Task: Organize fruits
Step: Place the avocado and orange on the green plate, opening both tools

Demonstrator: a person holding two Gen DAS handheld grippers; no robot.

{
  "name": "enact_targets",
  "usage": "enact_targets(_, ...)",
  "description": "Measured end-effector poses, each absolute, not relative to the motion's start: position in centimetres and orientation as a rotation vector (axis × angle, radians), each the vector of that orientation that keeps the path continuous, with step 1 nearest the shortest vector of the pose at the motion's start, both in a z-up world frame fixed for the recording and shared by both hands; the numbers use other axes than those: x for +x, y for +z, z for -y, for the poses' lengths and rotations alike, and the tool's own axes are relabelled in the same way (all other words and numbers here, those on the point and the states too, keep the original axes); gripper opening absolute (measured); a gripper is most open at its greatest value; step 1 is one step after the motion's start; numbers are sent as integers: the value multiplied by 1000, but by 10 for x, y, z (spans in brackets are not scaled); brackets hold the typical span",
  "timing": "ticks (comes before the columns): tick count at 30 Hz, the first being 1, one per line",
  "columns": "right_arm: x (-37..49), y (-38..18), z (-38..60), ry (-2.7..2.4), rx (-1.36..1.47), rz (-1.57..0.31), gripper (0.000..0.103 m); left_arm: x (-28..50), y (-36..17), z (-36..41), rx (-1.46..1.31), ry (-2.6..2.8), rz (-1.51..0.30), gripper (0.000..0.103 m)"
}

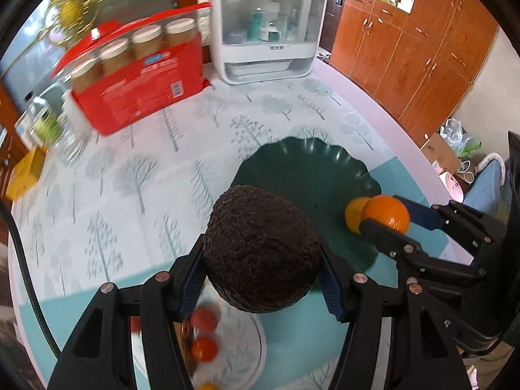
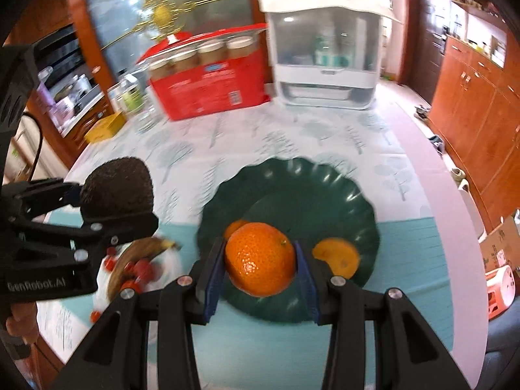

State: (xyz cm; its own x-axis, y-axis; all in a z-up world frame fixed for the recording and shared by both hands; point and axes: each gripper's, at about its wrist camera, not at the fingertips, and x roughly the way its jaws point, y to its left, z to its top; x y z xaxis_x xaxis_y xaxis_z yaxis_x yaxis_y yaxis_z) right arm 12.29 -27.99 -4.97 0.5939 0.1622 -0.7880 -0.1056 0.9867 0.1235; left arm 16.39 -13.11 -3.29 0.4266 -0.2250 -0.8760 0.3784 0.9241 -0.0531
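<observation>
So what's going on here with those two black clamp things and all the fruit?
A person is sorting fruit with a hand-held gripper in each hand. The left gripper is clamped on a dark avocado, and the right gripper is clamped on an orange. Both are held up above a green scalloped plate, which already has two oranges in it. A white plate close by holds small red tomatoes and a banana.
</observation>
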Motion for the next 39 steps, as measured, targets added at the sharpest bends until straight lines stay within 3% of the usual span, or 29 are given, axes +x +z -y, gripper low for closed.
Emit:
enact_targets(11,199,-104,324,54,114,-1020,42,252,-99,188,198,-366,-1193,61)
enact_targets(26,210,-141,334,61,103,-1105,44,276,-149,213,215,-359,-1292,62)
enact_targets(32,202,-129,340,82,123,-1069,46,272,-125,211,246,-328,-1209,81)
enact_targets(35,198,-122,339,82,109,-1058,51,268,-112,207,222,-339,-1190,97)
enact_targets(39,192,-112,335,93,103,-1044,52,259,-96,205,214,-336,-1164,99)
